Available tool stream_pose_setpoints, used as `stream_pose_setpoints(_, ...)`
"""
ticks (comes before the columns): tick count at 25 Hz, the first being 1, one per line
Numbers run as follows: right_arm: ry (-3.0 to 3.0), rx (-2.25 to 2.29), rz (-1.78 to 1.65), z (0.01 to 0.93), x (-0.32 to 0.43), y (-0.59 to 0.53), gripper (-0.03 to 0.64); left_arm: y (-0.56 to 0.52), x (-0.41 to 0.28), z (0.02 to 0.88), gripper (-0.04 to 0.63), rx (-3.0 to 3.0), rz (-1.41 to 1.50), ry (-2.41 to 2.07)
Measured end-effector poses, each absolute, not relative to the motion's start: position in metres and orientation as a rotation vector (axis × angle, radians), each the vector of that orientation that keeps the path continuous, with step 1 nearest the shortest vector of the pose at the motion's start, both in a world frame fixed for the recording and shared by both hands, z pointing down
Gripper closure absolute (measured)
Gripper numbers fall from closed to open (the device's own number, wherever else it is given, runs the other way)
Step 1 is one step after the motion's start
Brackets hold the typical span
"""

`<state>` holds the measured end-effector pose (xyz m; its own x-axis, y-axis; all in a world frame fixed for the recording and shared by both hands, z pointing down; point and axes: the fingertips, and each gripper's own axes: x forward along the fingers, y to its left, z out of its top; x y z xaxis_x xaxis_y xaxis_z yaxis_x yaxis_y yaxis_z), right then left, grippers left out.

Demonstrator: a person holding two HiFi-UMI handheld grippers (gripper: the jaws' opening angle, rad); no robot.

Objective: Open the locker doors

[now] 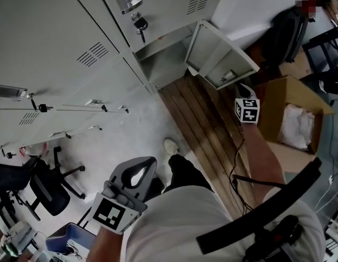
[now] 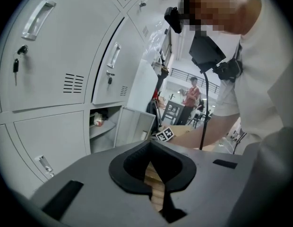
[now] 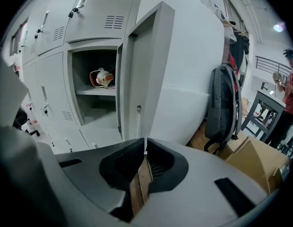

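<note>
1. Firstly, the lockers: flat panels of grey painted sheet metal. Each door has a block of louvred slots and a bright metal handle.
2. Open door: one. It is swung wide at the end column, and its inside face is a shallow pan with a folded rim. Every other door in view is shut.
3. Open compartment: a plain grey box with one shelf. One rounded red-and-white thing lies on the shelf; what it is cannot be told.
4. Key: one, dark, hanging from the lock of the shut door next to the open compartment.
5. Floor: a strip of dark wood planks runs out from the open compartment, and the pale floor beside it is smooth.
6. Cardboard box: one, with its flaps up and crumpled white material inside. It stands on the far side of the planks from the lockers.
7. Backpack: one, dark grey fabric, upright against the lockers' side wall.
8. Office chair: one, black, on castors.
9. Grippers: two, with matte grey moulded bodies. Each carries a marker cube printed with black-and-white squares.
10. Right gripper: the jaws are pressed together with tan pad faces meeting and nothing between them. It sits near the open door's free edge; contact cannot be told.
11. Left gripper: the jaws are likewise closed and empty. It is held low by the person's body, well apart from the lockers.
</note>
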<state>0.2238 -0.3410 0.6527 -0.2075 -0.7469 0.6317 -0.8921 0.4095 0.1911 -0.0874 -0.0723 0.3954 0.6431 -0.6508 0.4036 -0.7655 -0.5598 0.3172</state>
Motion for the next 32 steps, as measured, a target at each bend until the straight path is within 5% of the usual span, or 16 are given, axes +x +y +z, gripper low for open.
stream_pose_setpoints(17,-2.344,0.891,0.299,0.639,-0.019,-0.199,0.594,-0.008,-0.156,0.387,0.584,2.331,0.182,-1.292)
stream_pose_setpoints(25,-2.492,0.627,0.214,0.608,0.067,-0.300,0.594,-0.101,0.019,0.392,0.584,2.272,0.139,-1.408)
stream_pose_setpoints(32,-2.534,0.578,0.203,0.595,0.007,-0.267,0.594,-0.052,0.001,0.399,0.584,2.255,0.127,-1.420)
